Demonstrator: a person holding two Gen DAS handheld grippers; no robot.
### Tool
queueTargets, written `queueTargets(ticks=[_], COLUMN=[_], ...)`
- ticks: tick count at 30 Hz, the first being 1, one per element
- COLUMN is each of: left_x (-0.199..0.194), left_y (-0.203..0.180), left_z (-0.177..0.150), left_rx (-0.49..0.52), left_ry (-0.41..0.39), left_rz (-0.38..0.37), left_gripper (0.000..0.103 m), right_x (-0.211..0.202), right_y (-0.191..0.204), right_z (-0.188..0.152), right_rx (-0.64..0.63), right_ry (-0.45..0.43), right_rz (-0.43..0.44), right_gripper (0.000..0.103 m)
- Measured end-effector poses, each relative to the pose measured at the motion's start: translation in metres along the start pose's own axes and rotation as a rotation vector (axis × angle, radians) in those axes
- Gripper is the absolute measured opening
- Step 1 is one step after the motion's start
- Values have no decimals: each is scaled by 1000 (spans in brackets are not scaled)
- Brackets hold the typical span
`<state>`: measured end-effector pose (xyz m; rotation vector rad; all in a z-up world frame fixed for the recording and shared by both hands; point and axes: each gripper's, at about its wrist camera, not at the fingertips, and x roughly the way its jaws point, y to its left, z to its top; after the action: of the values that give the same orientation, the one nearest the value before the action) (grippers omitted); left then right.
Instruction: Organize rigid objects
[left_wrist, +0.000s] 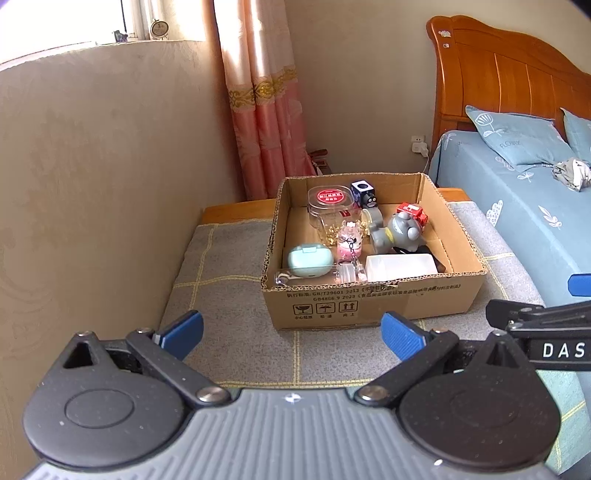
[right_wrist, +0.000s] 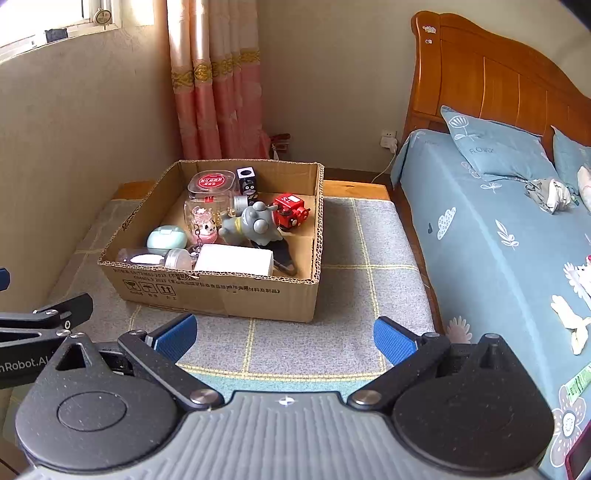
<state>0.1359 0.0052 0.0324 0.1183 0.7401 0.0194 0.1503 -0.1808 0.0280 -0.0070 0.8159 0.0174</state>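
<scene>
A cardboard box (left_wrist: 373, 302) (right_wrist: 221, 295) stands on a grey checked mat. It holds a clear jar with a red lid (left_wrist: 328, 206) (right_wrist: 211, 186), a mint green case (left_wrist: 308, 261) (right_wrist: 166, 237), a grey toy figure (left_wrist: 397, 230) (right_wrist: 251, 223), a red toy (left_wrist: 413, 214) (right_wrist: 290, 211), a white container (left_wrist: 400, 267) (right_wrist: 234, 260), a pink keychain bottle (left_wrist: 349, 243) (right_wrist: 205, 223) and a dark cube (left_wrist: 364, 192) (right_wrist: 246, 179). My left gripper (left_wrist: 291, 334) is open and empty, in front of the box. My right gripper (right_wrist: 284, 334) is open and empty, also in front of it.
The grey mat (left_wrist: 229, 325) (right_wrist: 369, 266) lies on a low wooden platform. A beige wall (left_wrist: 110, 166) is at the left. A bed with blue bedding (right_wrist: 498, 240) and a wooden headboard (right_wrist: 498, 81) is at the right. A pink curtain (right_wrist: 218, 92) hangs behind.
</scene>
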Motion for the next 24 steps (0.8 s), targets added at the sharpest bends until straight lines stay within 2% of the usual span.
queueTargets(ticks=[24], left_x=[-3], left_y=[1], left_z=[1], left_rx=[2], left_ry=[-3], left_rz=[17], left_gripper=[102], right_x=[-1], right_y=[0], right_z=[0], right_rx=[10], right_ry=[-2], right_rz=[10], right_gripper=[103])
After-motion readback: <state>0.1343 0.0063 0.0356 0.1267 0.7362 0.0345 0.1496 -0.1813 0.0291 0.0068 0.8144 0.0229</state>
